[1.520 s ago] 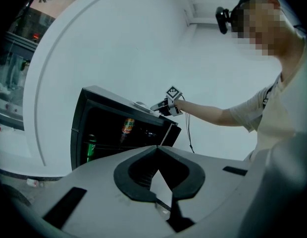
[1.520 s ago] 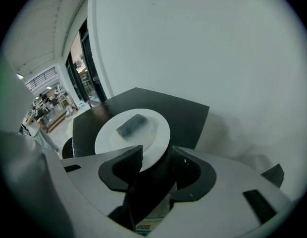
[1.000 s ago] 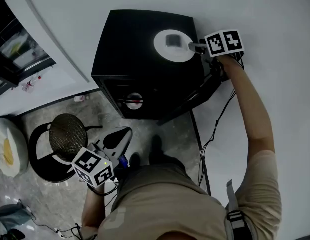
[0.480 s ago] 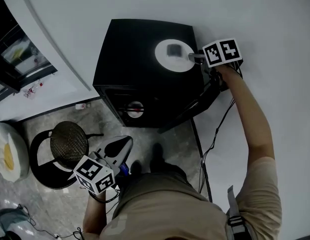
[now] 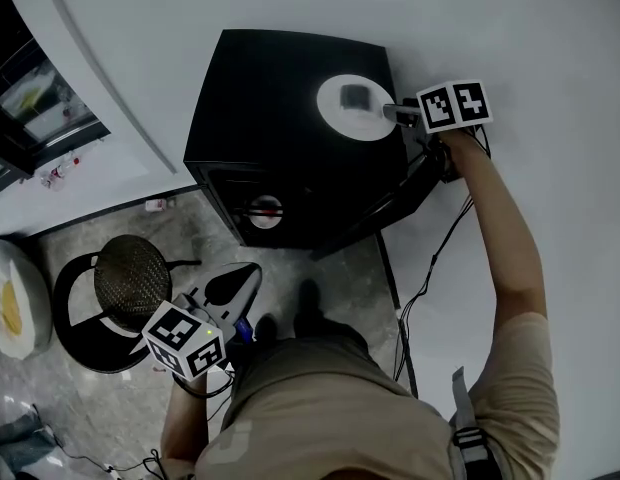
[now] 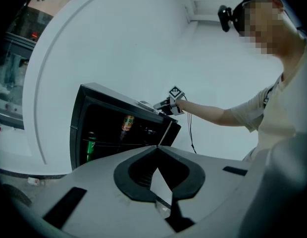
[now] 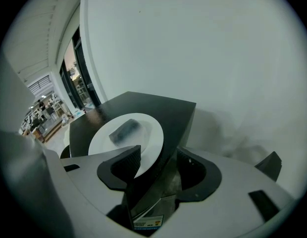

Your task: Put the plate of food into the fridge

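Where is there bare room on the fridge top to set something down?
The fridge top is bare left of the plate, to its left and front edges. Its right side is crowded by the plate and right tongs.

Smooth white plate [image 5: 335,118], matt black fridge [image 5: 260,88]

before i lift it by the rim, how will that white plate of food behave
The plate looks rigid and smooth, so it probably won't flex but may slip in a rim grip. Held at one edge, it would likely tilt. The food seems to lie loose on it and could slide if it tips.
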